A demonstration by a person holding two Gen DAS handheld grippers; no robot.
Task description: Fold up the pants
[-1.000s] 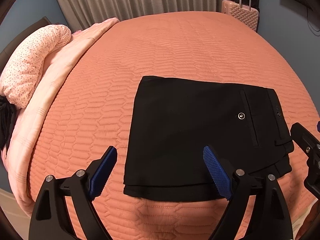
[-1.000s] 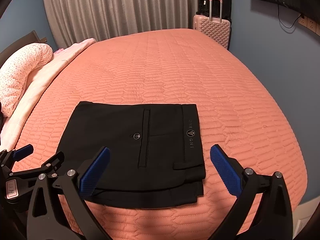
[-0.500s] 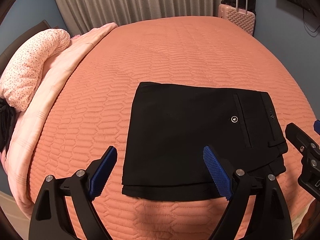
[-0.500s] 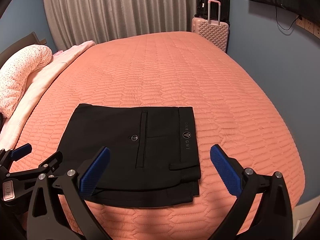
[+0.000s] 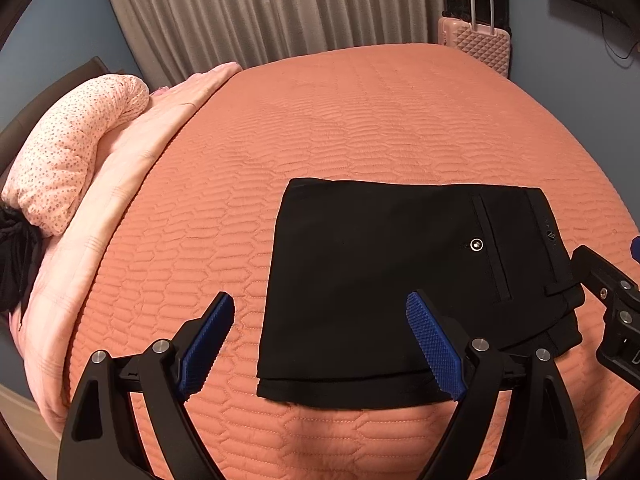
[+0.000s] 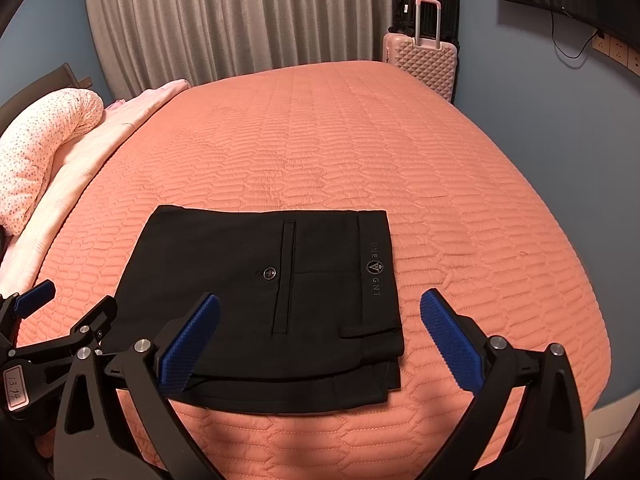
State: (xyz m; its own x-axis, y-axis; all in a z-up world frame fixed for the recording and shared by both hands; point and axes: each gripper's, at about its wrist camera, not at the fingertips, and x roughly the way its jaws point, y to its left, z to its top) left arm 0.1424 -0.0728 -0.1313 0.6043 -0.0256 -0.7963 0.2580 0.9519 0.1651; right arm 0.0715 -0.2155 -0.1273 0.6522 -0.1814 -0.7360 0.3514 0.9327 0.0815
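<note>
Your black pants [image 6: 256, 300] folded into a flat, layered rectangle, back pocket with button facing up, waistband to your right, lying near the front edge of the orange quilted bed [image 6: 360, 140]

We see open quilted bed [image 6: 360, 140] on the far and right sides of the folded pants [image 6: 248, 288], where a claw could pass unhindered. On the left, a bare strip of bed separates the pants from a pink blanket [image 5: 132, 152] and speckled pillow [image 5: 68, 148], which bound that side. The pink suitcase [image 6: 420, 60] and curtain [image 6: 224, 20] stand beyond the far edge, well apart. Near us, both claws hang spread at the pants' near edge, the left claw [image 5: 320, 344] just beside the right claw [image 6: 316, 344].
</note>
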